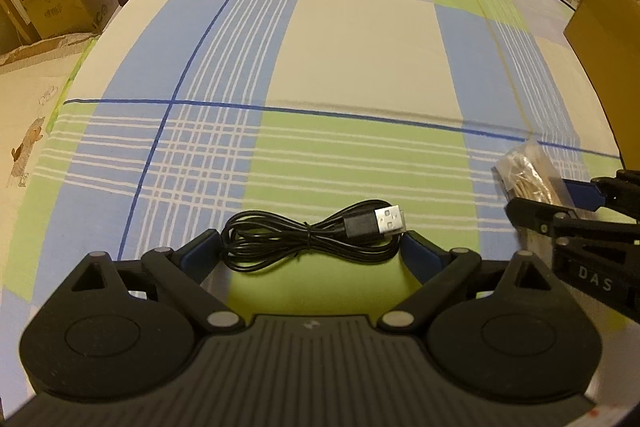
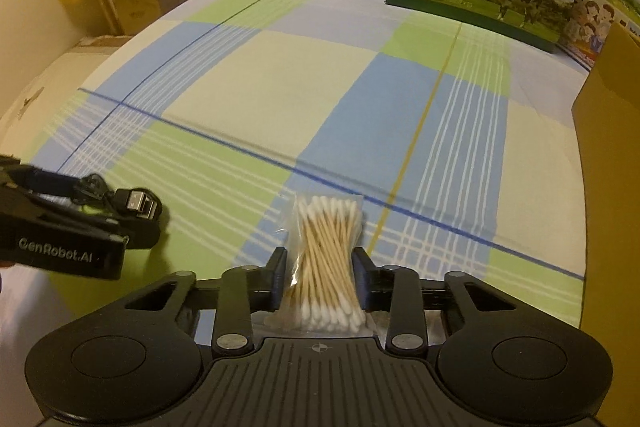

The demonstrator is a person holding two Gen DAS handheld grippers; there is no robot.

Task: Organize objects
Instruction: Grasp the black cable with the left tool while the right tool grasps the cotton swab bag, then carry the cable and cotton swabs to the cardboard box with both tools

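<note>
My left gripper (image 1: 310, 247) has its jaws spread wide, one blue pad at each end of the coiled black USB cable (image 1: 310, 241), and the bundle sits right between them with its long axis running across the gap, finger to finger, plug (image 1: 388, 220) pointing toward the right-hand pad. From here I can't quite tell whether the pads are touching the loops or just flanking them, so I'll call it bracketed, not gripped. Over on my right gripper (image 2: 319, 281) the jaws are drawn in close against the waist of the cotton swab packet (image 2: 326, 267), and that bundle lies the other way, lengthwise along the fingers, swab heads fanning out ahead and back under the tool. So I've got that one pinched at its middle, I'd judge. Outward from both tools the checked cloth (image 1: 352, 55) runs bare to the far boxes, with the brown cardboard box (image 2: 608, 163) standing off to my right, nearest the swab hand. My guess is that hand goes first, with the cable following from the left.
</note>
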